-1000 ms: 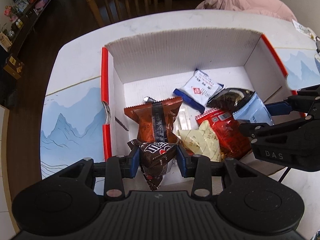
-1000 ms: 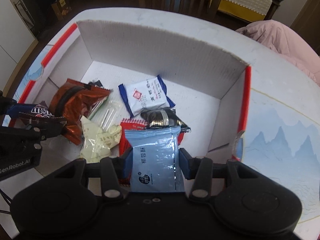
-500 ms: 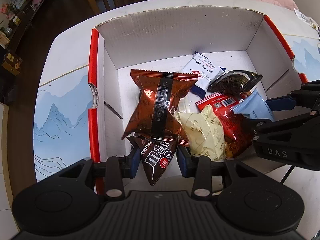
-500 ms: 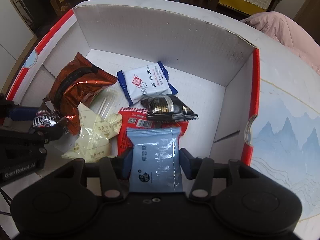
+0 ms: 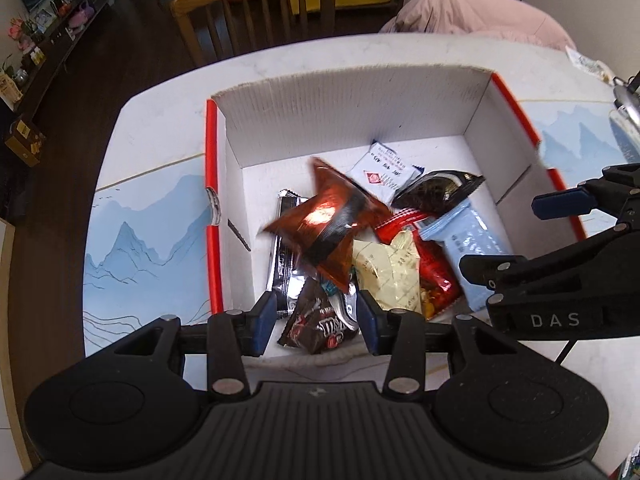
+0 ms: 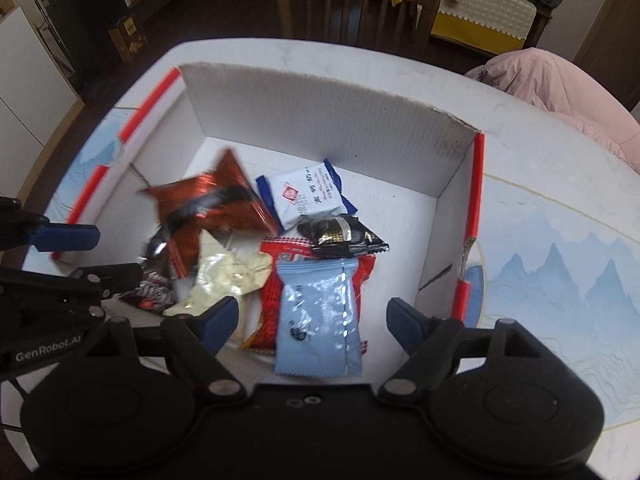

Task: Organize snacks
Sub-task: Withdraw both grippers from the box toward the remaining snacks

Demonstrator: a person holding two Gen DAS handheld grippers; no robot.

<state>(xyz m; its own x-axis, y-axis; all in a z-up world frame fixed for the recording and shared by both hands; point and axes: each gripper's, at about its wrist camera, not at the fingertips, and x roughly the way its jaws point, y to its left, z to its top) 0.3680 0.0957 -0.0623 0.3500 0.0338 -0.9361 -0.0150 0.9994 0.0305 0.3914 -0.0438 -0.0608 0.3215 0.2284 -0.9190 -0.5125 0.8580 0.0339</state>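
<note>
Now blue packet (image 6: pixel 318 316) between open hand-held gripper (image 6: pixel 312 318)

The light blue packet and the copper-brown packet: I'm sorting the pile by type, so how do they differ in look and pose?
The light blue packet is pale, matte and rectangular; the copper-brown packet is shiny foil with a dark band. The blue one shows sharp, lying lengthwise between the open right tongs; the copper-brown one is blurred and tilted atop the other snacks. Both are sealed pillow packs inside the white box.
</note>
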